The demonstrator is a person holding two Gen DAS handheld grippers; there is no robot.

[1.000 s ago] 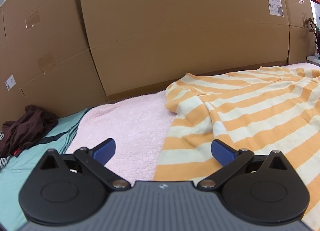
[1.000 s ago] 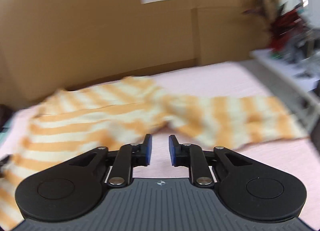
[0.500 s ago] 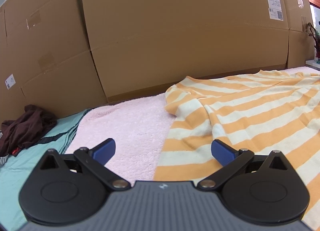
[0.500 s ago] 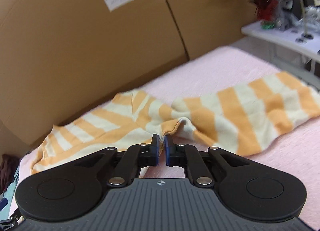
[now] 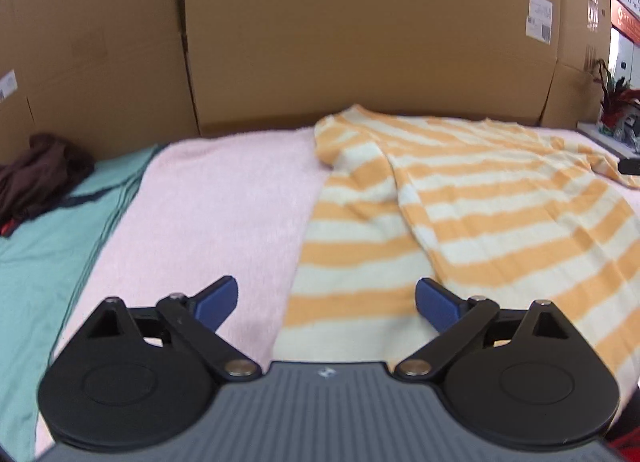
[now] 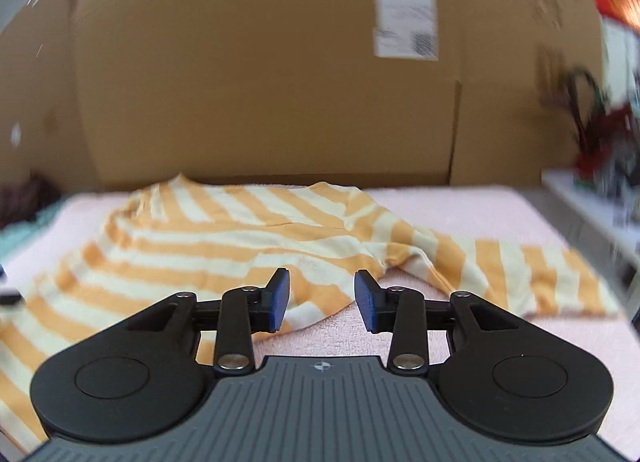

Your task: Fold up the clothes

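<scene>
Evidently folding had barely begun: the striped shirt [image 6: 256,238] lay spread on the pink towel [image 5: 224,206]; left gripper [image 5: 326,300] and right gripper [image 6: 322,300] hovered open, empty, needing an edge to pinch.

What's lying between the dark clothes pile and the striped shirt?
Left wrist view: a teal cloth, then bare pink towel, separate the dark clothes pile from the striped shirt.

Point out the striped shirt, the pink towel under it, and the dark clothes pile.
striped shirt [image 5: 480,198], left wrist view, on its body.
pink towel [image 5: 216,214], left wrist view, on bare terry left of the shirt.
dark clothes pile [image 5: 36,178], left wrist view, on its middle.
</scene>
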